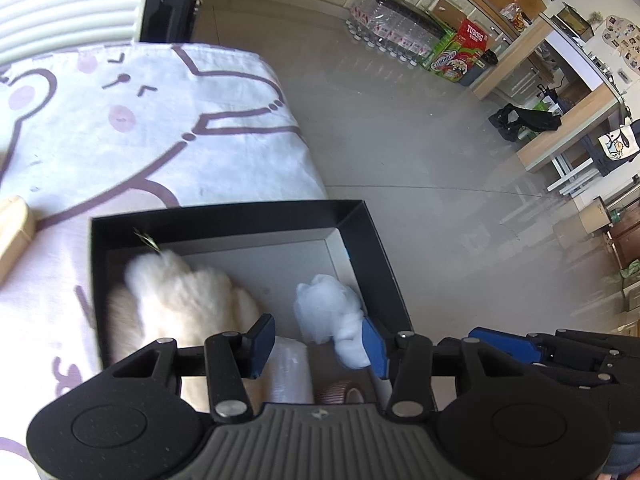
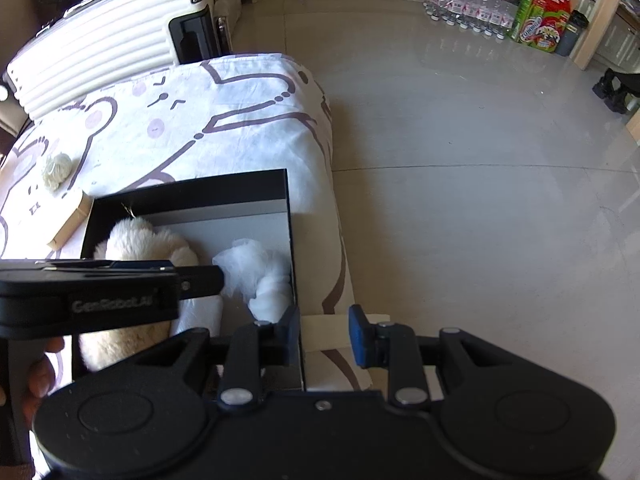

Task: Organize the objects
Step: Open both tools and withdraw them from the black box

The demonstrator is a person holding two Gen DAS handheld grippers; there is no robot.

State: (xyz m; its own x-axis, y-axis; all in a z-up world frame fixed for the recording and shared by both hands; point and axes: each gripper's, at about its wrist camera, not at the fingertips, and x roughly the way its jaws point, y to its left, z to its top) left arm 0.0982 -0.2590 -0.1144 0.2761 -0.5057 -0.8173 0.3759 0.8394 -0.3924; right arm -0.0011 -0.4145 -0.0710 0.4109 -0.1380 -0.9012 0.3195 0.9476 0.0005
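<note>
Black box (image 1: 356, 216) sat on the bear-print sheet (image 1: 160, 132), just ahead of both grippers. Inside it lay a cream plush toy (image 1: 188, 300) and a white tulle bundle (image 1: 332, 312). The left gripper (image 1: 318, 346) hovered over the box with its jaws spread, nothing pinched between them. The right gripper (image 2: 325, 336) straddled the near right wall of the box; its pads seemed apart there, so I cannot tell if it gripped the wall. Only the right wrist view showed a small cream pompom (image 2: 57, 169) and the whole wooden block (image 2: 70, 224), far left of the gripper. Only the left wrist view showed a pink tape roll (image 1: 340, 392) under its jaws.
</note>
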